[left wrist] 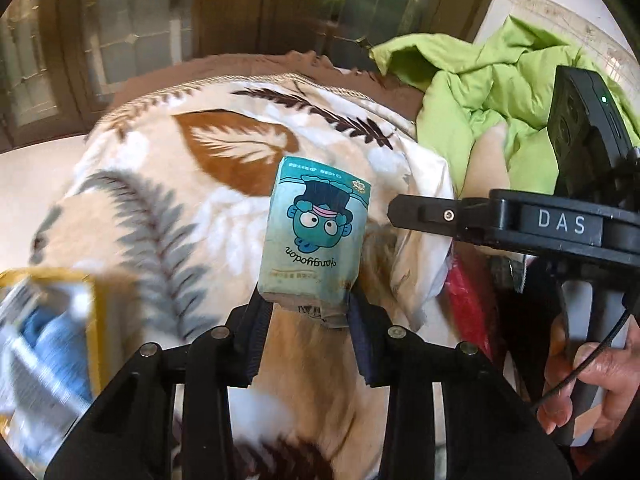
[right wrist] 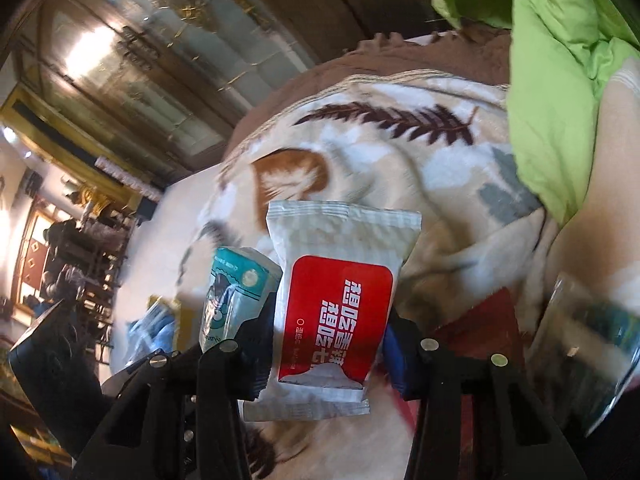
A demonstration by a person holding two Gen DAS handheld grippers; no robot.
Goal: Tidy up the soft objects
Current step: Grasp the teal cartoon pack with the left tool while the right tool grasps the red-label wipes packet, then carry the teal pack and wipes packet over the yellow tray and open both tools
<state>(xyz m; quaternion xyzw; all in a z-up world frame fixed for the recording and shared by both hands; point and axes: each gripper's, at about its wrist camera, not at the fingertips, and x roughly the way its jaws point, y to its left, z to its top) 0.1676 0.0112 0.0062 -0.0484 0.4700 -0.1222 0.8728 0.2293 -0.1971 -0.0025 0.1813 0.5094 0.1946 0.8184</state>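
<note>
Left wrist view, from left to right. A blurred blue-and-yellow package (left wrist: 48,344) is seen at the lower left edge, lying on a leaf-patterned blanket (left wrist: 168,184) that covers most of the surface. At centre, the left gripper (left wrist: 310,312) is closed on the lower end of a teal tissue pack (left wrist: 316,236), printed with a cartoon face in a top hat; the pack is held upright above the blanket, its print upside down in this view. To the right of the pack, the black tip of the right gripper (left wrist: 404,210) is seen side-on, near the pack but apart from it; its body bears the letters "DAS". A crumpled green cloth (left wrist: 480,92) lies behind it, beyond the blanket. A hand (left wrist: 592,384) is wrapped around the grip at the lower right.

Right wrist view, from left to right. The blue-and-yellow package (right wrist: 158,324) appears blurred at lower left. The teal tissue pack (right wrist: 236,300) is seen edge-on just beside a white sachet with a red label (right wrist: 340,312), which is clamped by its sides between the fingers of the right gripper (right wrist: 326,344) and held upright over the blanket (right wrist: 400,168). The green cloth (right wrist: 552,92) fills the upper right. A blurred transparent item (right wrist: 592,344) is seen at the right edge; its nature cannot be told.
</note>
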